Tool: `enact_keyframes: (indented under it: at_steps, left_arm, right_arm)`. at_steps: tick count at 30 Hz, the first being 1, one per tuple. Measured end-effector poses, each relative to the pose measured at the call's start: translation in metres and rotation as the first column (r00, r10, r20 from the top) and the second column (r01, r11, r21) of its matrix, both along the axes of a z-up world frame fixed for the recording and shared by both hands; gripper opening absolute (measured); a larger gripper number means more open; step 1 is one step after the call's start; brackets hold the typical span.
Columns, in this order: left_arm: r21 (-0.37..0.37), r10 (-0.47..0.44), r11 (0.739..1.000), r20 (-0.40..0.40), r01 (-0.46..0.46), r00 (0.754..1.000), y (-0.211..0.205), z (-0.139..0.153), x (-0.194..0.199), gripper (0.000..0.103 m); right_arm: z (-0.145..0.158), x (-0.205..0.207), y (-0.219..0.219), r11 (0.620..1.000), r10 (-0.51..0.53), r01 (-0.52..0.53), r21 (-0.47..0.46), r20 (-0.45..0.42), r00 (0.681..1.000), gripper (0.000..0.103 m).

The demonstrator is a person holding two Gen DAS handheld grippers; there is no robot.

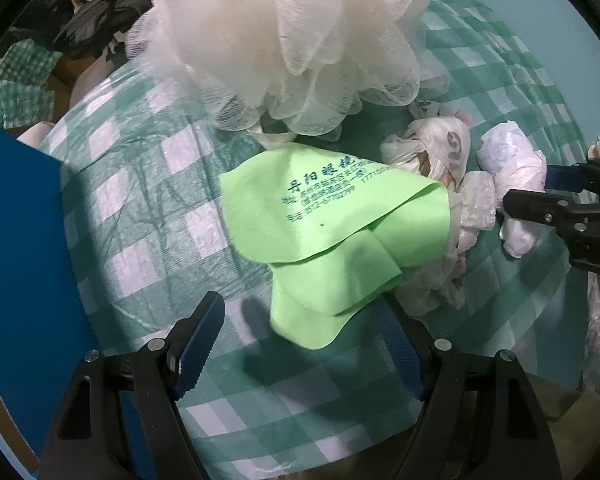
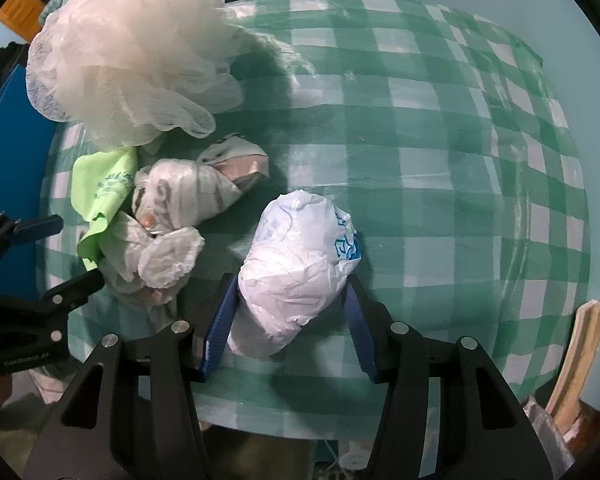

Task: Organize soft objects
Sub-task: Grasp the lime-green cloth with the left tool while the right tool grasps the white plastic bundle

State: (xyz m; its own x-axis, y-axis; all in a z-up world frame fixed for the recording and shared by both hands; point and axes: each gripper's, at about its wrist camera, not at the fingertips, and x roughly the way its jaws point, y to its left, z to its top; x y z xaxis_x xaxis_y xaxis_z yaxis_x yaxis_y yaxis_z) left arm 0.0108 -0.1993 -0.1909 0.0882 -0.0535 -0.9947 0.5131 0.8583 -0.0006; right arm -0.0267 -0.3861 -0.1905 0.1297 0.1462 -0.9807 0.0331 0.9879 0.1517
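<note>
Green-checked tablecloth (image 2: 420, 128) — blue board (image 1: 24, 240) at its edge

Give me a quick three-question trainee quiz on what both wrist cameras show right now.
1. True or false: the green cloth carries printed text.
2. What lies between the right tongs? A) white mesh pouf B) white plastic bag bundle C) green cloth
3. Name the pattern of the tablecloth.

Key: 1 true; 2 B; 3 green-and-white check.

Two bags (image 2: 296, 264), one cloth (image 1: 320, 240), one loofah (image 1: 284, 36)
</note>
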Motion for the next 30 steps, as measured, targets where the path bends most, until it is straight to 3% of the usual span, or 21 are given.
enact_keyframes:
  at_steps: [13, 19, 20, 25, 26, 28, 30]
  left_arm:
    - [0.025, 0.018, 1.000, 0.025, -0.018, 1.000, -0.022, -0.011, 0.027, 0.079]
    - [0.003, 0.054, 0.999, 0.016, -0.054, 0.998, -0.021, -0.015, 0.041, 0.078]
    - [-0.018, 0.060, 0.998, 0.009, -0.060, 0.998, -0.020, -0.014, 0.042, 0.076]
    - [-0.029, 0.050, 0.998, 0.027, -0.050, 0.998, -0.017, -0.010, 0.040, 0.039]
    - [-0.032, 0.049, 0.998, 0.029, -0.048, 0.998, -0.016, -0.009, 0.040, 0.034]
    - [-0.044, 0.050, 0.998, 0.025, -0.049, 0.998, -0.014, -0.007, 0.040, 0.013]
    - [-0.055, 0.060, 0.997, 0.013, -0.060, 0.998, -0.009, -0.007, 0.037, 0.009]
  right_arm:
    - [0.007, -0.015, -0.016, 1.000, -0.007, 0.007, 0.011, -0.001, 1.000, 0.056]
    - [0.006, -0.010, -0.013, 1.000, -0.021, 0.021, -0.020, 0.009, 1.000, 0.067]
    - [0.005, -0.009, -0.013, 1.000, -0.021, 0.021, -0.021, 0.009, 1.000, 0.067]
    - [0.001, -0.005, -0.002, 0.999, 0.005, -0.004, -0.034, 0.016, 1.000, 0.066]
    - [-0.001, -0.004, 0.001, 0.999, 0.010, -0.010, -0.038, 0.013, 1.000, 0.060]
    - [-0.003, -0.005, 0.004, 0.999, 0.019, -0.019, -0.042, 0.011, 1.000, 0.054]
    - [-0.003, -0.005, 0.007, 0.998, 0.029, -0.028, -0.048, 0.020, 0.999, 0.051]
